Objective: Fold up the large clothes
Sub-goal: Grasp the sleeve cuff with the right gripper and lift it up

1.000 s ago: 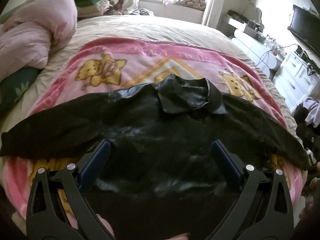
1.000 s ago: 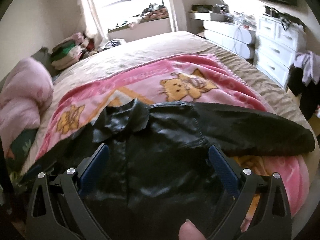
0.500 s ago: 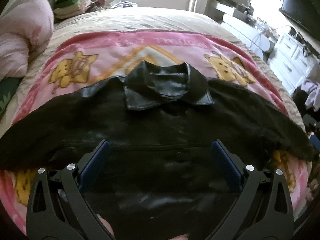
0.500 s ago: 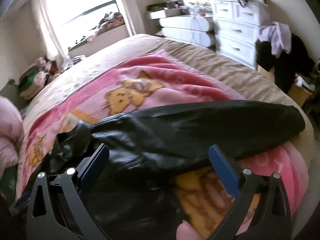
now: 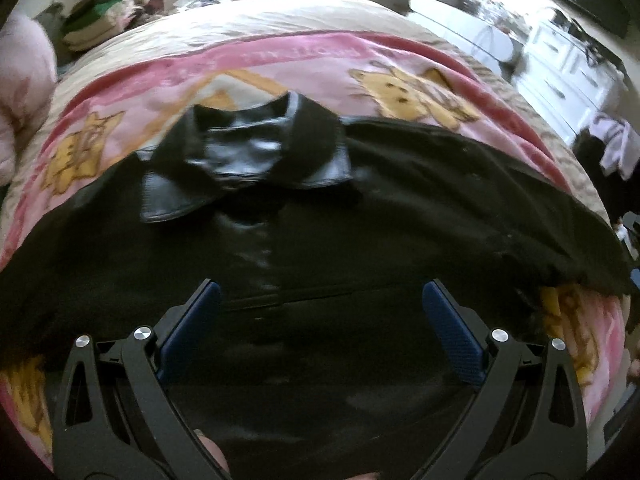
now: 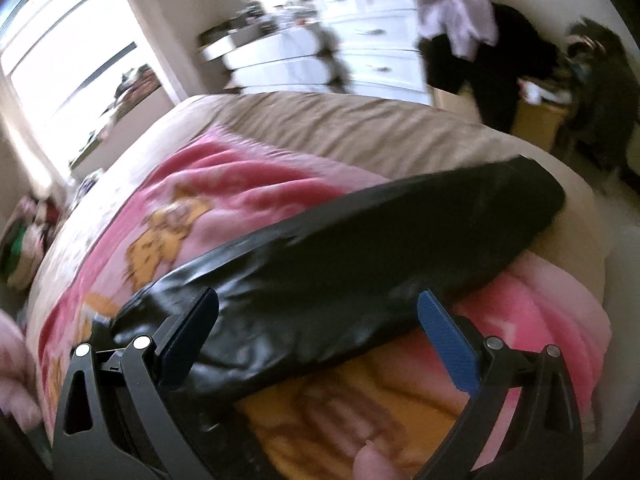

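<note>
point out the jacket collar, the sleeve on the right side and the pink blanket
jacket collar (image 5: pixel 256 148), left wrist view, on the shiny middle of the collar
sleeve (image 6: pixel 400 240), right wrist view, midway along its length
pink blanket (image 6: pixel 248 192), right wrist view, bare pink part beyond the sleeve

Lettering along the pink blanket's (image 5: pixel 280 60) far border is too blurred to read

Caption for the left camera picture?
Open left gripper above a black leather jacket spread on a pink blanket.
</note>
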Demonstrator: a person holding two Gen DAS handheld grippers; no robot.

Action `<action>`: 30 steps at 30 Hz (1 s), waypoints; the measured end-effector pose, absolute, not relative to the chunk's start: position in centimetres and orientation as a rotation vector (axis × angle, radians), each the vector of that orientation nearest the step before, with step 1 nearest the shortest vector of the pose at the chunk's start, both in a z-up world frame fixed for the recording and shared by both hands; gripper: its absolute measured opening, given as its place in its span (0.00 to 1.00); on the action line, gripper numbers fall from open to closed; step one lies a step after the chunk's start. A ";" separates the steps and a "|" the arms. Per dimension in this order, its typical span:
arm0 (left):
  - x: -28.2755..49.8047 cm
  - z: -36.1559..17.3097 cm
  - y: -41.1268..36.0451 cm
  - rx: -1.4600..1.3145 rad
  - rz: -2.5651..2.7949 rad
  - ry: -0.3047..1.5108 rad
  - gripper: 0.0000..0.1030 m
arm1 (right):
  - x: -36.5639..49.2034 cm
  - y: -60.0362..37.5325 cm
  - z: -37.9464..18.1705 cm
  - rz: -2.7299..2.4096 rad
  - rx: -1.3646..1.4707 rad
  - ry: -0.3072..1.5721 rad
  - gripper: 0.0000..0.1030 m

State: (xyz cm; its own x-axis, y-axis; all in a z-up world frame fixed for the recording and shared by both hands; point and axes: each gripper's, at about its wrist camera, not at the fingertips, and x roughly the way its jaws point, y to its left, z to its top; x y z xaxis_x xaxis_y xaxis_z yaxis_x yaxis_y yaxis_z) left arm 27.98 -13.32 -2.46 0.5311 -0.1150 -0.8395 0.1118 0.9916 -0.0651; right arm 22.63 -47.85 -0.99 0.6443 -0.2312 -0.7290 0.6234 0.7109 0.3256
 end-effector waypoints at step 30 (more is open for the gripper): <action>32.1 -7.0 -22.1 0.098 -0.323 1.013 0.66 | 20.2 -63.4 -8.4 -0.633 1.139 0.492 0.29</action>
